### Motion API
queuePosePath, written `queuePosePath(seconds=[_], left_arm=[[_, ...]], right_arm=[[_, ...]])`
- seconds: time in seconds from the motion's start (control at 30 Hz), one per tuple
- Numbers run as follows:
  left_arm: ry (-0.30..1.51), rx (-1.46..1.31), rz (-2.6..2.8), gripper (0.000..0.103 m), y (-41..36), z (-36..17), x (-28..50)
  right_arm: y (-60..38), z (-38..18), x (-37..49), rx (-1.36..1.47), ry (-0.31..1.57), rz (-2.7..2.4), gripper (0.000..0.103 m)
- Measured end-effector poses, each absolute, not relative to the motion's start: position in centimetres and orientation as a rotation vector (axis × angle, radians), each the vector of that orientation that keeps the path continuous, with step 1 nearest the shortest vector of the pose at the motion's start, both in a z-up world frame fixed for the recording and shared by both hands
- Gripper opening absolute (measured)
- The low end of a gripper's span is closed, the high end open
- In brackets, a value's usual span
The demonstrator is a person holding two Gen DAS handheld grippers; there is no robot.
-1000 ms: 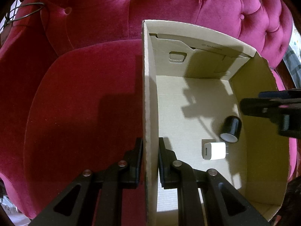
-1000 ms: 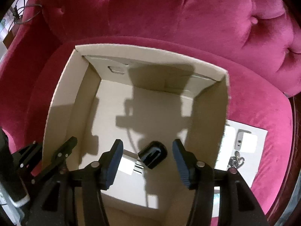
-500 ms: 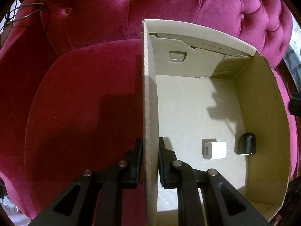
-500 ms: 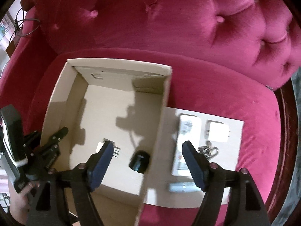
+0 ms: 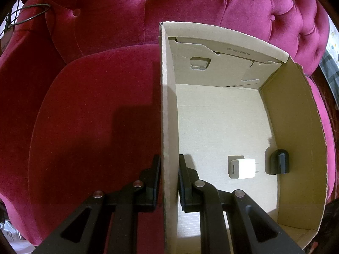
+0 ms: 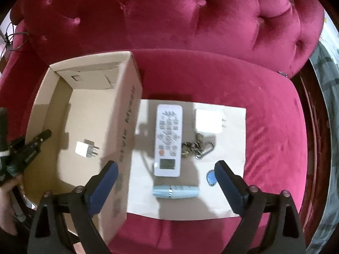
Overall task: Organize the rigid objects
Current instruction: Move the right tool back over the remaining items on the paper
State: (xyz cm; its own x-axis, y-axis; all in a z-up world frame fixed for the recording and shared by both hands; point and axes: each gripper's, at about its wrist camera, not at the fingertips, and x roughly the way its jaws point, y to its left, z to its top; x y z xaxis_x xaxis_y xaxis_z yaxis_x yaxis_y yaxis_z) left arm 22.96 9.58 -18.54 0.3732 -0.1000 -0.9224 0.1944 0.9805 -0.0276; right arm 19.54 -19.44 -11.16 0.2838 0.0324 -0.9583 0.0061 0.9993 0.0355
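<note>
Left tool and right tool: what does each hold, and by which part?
Left tool clamps the cardboard box by its side wall's top edge. Right tool, jaws opening, holds nothing.

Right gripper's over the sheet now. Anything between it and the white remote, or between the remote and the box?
Nothing covers the white remote under the opening, empty right gripper. Toward the cardboard box, only its own near wall stands between; lift over it.

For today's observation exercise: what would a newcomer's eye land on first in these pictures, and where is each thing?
The crimson tufted velvet armchair fills both views, and the open brown cardboard box sits on its seat, its near wall pinched by the left gripper. Inside the box lie a small white plug charger and a black rounded adapter. Right of the box, a white remote control lies on a cardboard sheet beneath the opening, empty right gripper.
</note>
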Motion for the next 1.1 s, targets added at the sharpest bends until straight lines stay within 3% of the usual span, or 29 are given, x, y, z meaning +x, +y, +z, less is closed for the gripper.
queuePosePath(seconds=[0.53, 1.1], left_arm=[[1.173, 0.098, -0.187, 0.016, 9.5, -18.5, 22.9], [1.171, 0.111, -0.183, 0.016, 9.2, -18.6, 22.8]], right_arm=[[-21.5, -15.5, 16.3, 0.061, 1.28, 0.017, 0.102], [-21.0, -20.0, 15.2, 0.066, 1.312, 0.049, 0.102]])
